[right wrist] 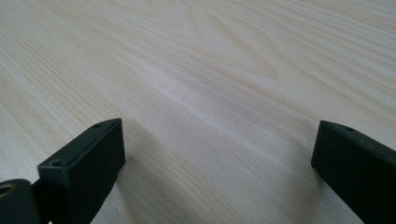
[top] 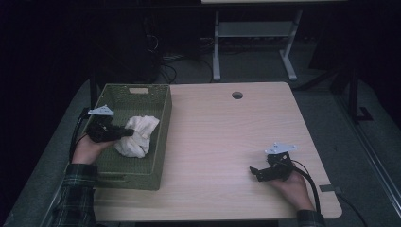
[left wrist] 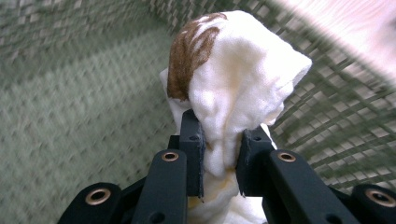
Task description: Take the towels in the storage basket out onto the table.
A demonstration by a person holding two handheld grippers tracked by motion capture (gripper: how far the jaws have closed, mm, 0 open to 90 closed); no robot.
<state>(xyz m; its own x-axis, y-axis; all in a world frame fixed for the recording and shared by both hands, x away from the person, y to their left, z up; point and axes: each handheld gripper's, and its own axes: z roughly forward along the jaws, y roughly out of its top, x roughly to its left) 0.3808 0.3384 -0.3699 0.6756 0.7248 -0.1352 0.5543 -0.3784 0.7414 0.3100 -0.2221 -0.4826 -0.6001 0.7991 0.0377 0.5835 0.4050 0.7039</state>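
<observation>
Pale wood table (top: 227, 142) in dark room: at frame left, left gripper (top: 124, 133) pinches white cloth (top: 137, 135) inside green basket (top: 163, 137), prob. lifting out next; right gripper (top: 255, 171) wide open, empty, lower right.

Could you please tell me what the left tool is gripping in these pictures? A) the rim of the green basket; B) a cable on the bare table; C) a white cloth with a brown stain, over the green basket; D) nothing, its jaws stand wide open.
C: in the left gripper view the left tool has its jaws pinched on the white cloth with a brown stain, with the green basket around it.
</observation>
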